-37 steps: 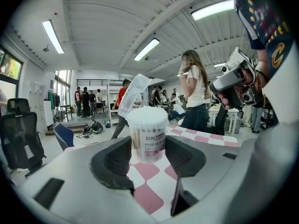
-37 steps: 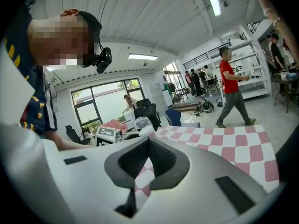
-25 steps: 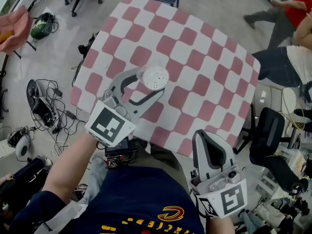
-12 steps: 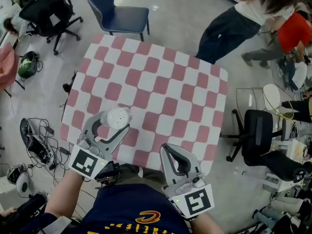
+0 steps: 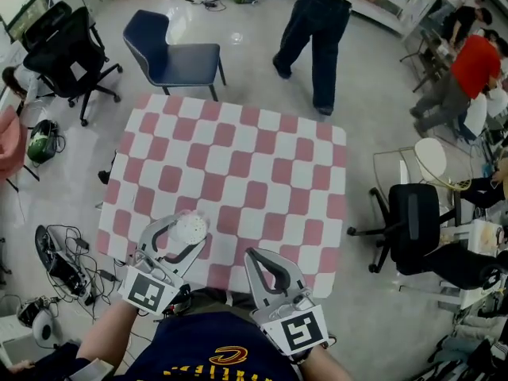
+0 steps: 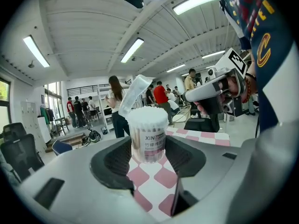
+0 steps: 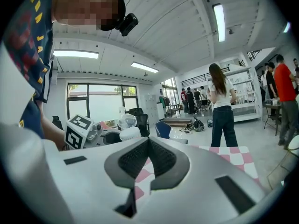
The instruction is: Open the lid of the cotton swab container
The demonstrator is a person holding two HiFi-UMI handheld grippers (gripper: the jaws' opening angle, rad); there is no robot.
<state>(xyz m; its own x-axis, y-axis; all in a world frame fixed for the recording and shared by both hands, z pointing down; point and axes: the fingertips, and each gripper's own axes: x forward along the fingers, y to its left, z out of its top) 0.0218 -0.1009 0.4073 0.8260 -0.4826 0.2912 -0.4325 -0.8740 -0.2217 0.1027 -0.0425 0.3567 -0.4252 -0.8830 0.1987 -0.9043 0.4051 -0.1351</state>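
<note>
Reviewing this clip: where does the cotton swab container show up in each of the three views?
Head view: the cotton swab container sits low left, between the left gripper's jaws.
Left gripper view: dead centre, gripped between the jaws, lid flipped up.
Right gripper view: small, left of centre, beside the left gripper's marker cube.
Shared landmark: the pink-and-white checked tablecloth.

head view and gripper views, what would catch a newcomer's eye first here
The pink-and-white checked table fills the middle of the head view. Toward its near left corner the left tool clamps a cotton swab container packed with white swabs, its clear lid flipped up open. The right tool hangs beside it, shut and empty.
</note>
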